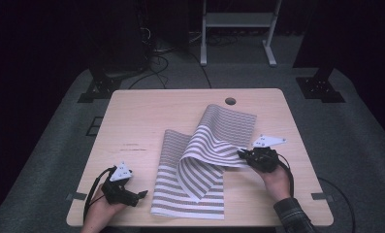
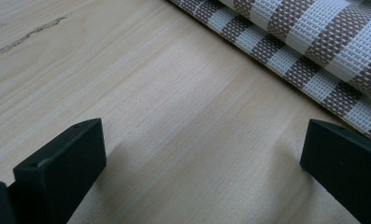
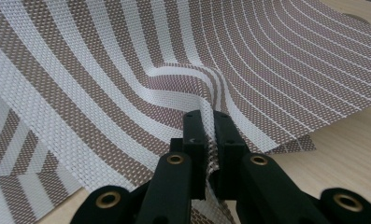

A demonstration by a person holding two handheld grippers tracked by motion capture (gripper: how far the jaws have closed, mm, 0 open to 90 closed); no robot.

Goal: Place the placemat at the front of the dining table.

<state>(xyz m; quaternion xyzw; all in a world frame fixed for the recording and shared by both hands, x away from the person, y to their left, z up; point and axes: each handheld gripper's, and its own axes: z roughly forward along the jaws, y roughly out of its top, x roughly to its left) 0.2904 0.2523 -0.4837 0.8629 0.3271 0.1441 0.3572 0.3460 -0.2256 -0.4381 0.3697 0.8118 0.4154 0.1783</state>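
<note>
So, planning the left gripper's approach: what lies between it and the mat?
Bare wood. In the left gripper view, only tabletop separates the open left gripper from the mat edge.

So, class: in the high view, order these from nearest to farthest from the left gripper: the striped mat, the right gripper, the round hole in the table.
From the left gripper, at the table's near left:
1. Striped mat, just to its right, near edge.
2. Right gripper, across the mat, clamped on its folded-over edge.
3. Round hole, by the table's far edge.
</note>
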